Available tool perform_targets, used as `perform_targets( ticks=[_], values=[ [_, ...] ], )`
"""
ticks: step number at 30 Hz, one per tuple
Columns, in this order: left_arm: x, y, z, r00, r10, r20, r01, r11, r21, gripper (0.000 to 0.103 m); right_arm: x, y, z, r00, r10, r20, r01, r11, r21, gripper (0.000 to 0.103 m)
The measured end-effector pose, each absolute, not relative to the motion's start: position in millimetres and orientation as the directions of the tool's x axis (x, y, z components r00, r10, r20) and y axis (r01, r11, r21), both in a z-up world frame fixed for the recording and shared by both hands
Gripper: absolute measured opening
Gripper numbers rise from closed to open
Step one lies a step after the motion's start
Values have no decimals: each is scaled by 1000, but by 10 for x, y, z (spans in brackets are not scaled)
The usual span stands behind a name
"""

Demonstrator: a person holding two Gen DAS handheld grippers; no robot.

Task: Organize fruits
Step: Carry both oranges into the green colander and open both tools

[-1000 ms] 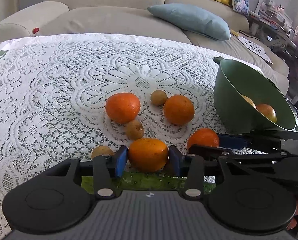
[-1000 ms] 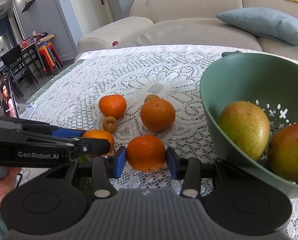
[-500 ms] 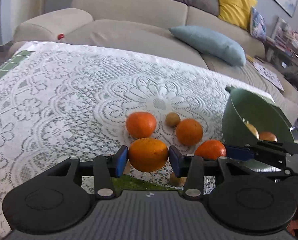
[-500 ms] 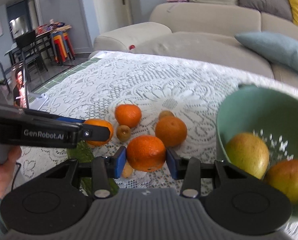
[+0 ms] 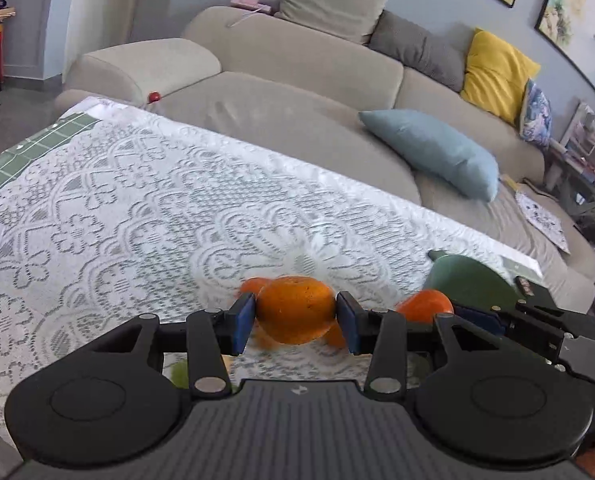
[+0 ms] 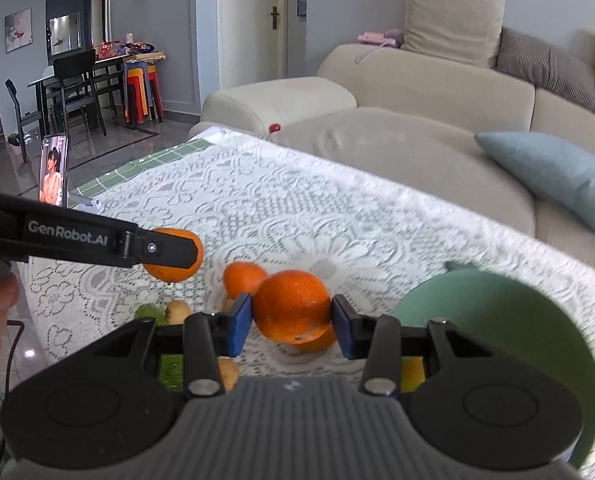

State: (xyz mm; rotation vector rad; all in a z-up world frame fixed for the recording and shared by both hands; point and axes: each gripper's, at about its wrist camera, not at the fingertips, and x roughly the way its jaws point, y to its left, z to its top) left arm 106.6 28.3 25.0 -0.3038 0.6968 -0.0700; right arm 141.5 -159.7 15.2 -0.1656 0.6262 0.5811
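Note:
My left gripper (image 5: 296,322) is shut on an orange (image 5: 296,309) and holds it well above the lace-covered table (image 5: 145,208). My right gripper (image 6: 291,324) is shut on another orange (image 6: 291,305), also lifted. In the right wrist view the left gripper's orange (image 6: 175,268) shows behind its black arm (image 6: 77,238). The green colander bowl (image 6: 509,320) sits at the right; it also shows in the left wrist view (image 5: 469,282). More oranges (image 6: 243,278) and small brown kiwis (image 6: 178,310) lie on the table below.
A beige sofa (image 5: 305,80) with a blue pillow (image 5: 433,152) runs along the table's far edge. A phone on a stand (image 6: 53,170) stands at the table's left corner. A green leaf (image 6: 149,312) lies near the kiwis.
Both grippers have risen with their oranges and tilted up; the table fruit and bowl now sit lower and smaller in view.

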Motion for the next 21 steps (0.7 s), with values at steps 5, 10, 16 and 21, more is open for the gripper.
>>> perform_targets(
  ticks=[5,10,16,21],
  values=[
    [1079,75,363,769,-200,-607,9,953,-303,50,1423,-1844,273,677,441,-589,-531,847,24,40],
    [1096,-166,430,757,-252,-603,72,949,-307,50,1428,-2078,332,696,401,-595,-500,866,-2,40],
    [1173,-473,422,716,-324,-618,151,937,-316,50,1457,-2332,333,694,359,-624,-482,875,-32,40],
    [1266,-696,337,675,-357,-645,192,930,-314,50,1490,-2468,260,687,326,-649,-482,873,-71,40]
  ],
)
